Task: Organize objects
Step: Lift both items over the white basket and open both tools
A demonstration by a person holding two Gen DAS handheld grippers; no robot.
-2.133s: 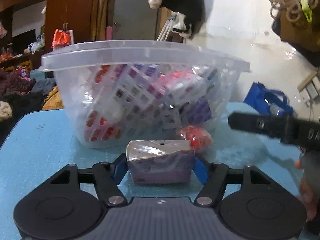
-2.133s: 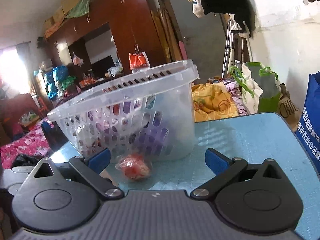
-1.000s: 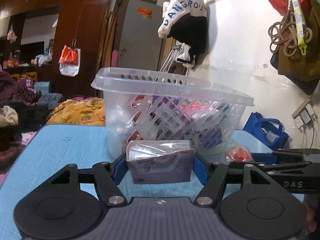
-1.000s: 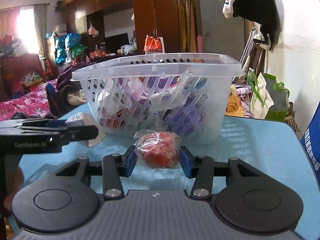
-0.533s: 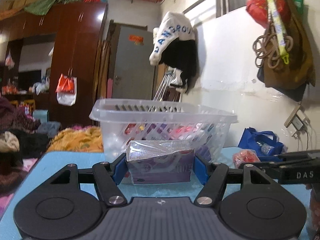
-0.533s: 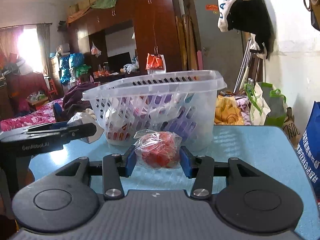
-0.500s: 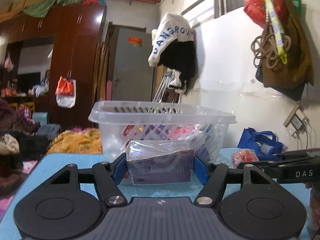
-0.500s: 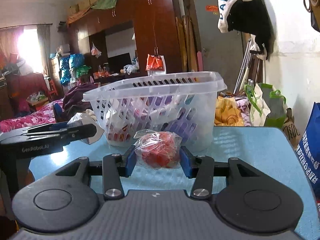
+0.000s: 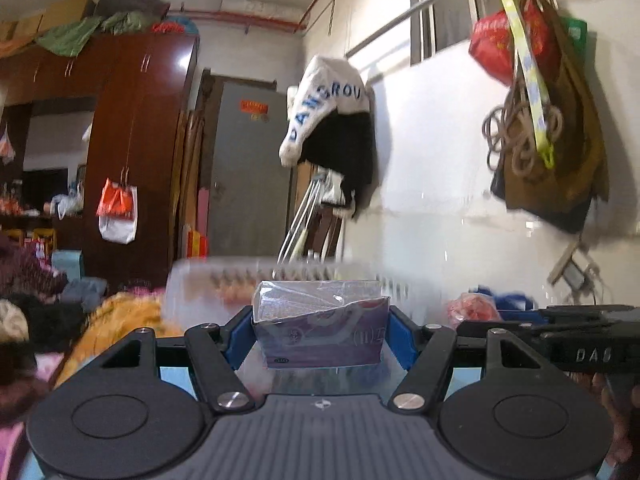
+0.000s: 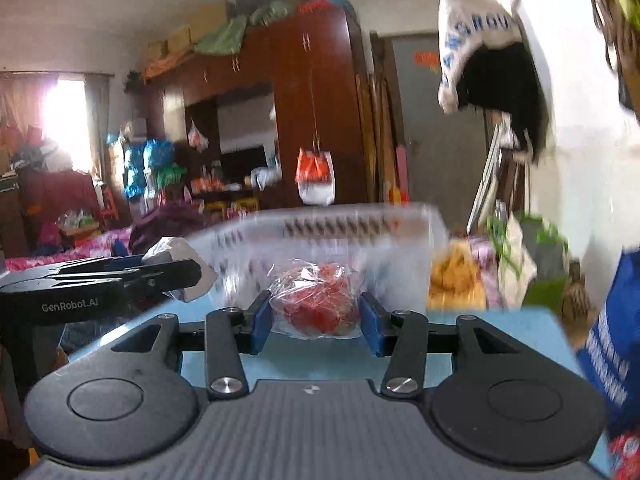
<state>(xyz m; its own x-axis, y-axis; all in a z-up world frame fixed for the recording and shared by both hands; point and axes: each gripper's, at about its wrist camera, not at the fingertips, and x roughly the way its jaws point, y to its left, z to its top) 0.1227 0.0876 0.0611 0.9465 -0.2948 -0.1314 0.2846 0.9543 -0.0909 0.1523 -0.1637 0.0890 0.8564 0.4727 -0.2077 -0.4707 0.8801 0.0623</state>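
Before clear plastic slotted basket (image 10: 340,236): "GenRobot.AI" left gripper (image 9: 320,326) clamping purple plastic-wrapped box (image 9: 322,330), right gripper (image 10: 316,320) clamping red cellophane-wrapped bundle (image 10: 316,304).

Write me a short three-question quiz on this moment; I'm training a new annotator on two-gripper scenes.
1. True or false: the left gripper is clamped on a purple box.
2. What does the right gripper hold? A) a clear bag of red contents B) a white cup C) nothing
3. Fill in: ahead of both grippers stands a translucent slotted ______.

Key: 1 true. 2 A, the bag of red contents. 3 basket.
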